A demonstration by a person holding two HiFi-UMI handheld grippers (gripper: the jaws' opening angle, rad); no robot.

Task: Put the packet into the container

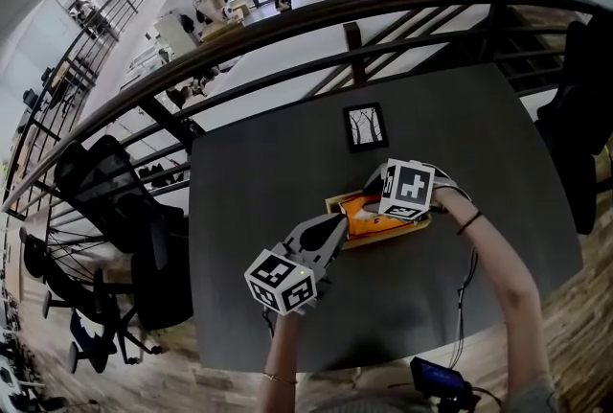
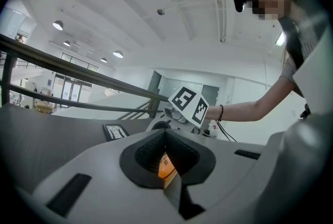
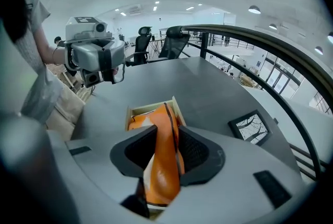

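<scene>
A shallow wooden container (image 1: pixel 388 238) sits on the dark table (image 1: pixel 278 172). An orange packet (image 1: pixel 369 217) lies partly inside it. In the right gripper view the packet (image 3: pixel 165 160) rises out of the container (image 3: pixel 151 106) and runs between the jaws of my right gripper (image 3: pixel 166 153), which stand apart around it. In the head view that gripper (image 1: pixel 378 200) hangs over the container's left part, pointing steeply down. My left gripper (image 1: pixel 335 224) is shut, its tip at the container's left end. Through its narrow slit (image 2: pixel 165 158) a sliver of orange shows.
A small framed picture of trees (image 1: pixel 365 126) lies on the table beyond the container. A dark railing (image 1: pixel 287 26) runs behind the table. Office chairs (image 1: pixel 105 181) stand off the table's left side. A dark device (image 1: pixel 441 378) sits at the near edge.
</scene>
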